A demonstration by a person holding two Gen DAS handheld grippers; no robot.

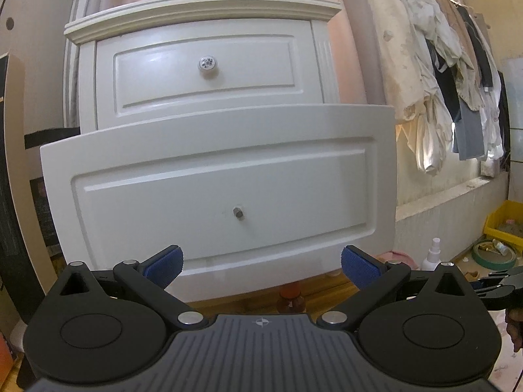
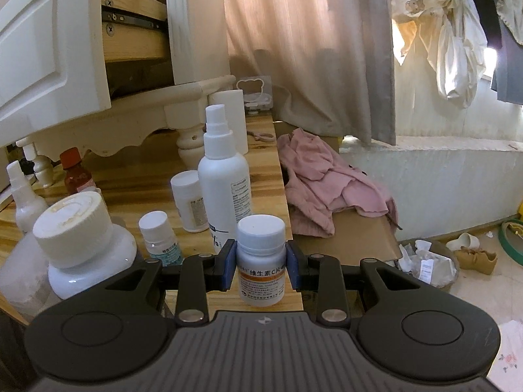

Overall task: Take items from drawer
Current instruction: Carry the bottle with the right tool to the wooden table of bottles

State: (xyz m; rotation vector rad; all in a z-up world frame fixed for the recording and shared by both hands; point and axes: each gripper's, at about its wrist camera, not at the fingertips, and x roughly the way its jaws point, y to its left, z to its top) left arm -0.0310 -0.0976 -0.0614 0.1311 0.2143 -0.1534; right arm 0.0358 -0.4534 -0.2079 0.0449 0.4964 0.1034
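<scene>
A: What's the biggest thing we face?
B: The white nightstand (image 1: 209,26); its lower drawer (image 1: 219,183) is pulled out toward us, the upper drawer (image 1: 202,72) is closed. In the right wrist view we see the open drawer's wooden side and metal slide

A: And our left gripper (image 1: 261,266)?
B: It hovers in front of the lower drawer's front panel, jaws spread wide, nothing between them

A: What sits on the wooden surface (image 2: 137,183)?
B: A large white jar (image 2: 81,241) at the left, a tall white spray bottle (image 2: 224,173) in the middle, a white pill bottle (image 2: 189,201) just beside it, a smaller clear bottle (image 2: 158,236) nearer us, and a brown bottle (image 2: 75,173) under the nightstand's edge. A pink cloth (image 2: 323,183) lies on a cardboard box to the right

A: And our right gripper (image 2: 261,266)?
B: Its jaws are clamped on a small white vitamin bottle (image 2: 261,261), held upright at the surface's near edge; we can't tell whether its base touches the wood
</scene>
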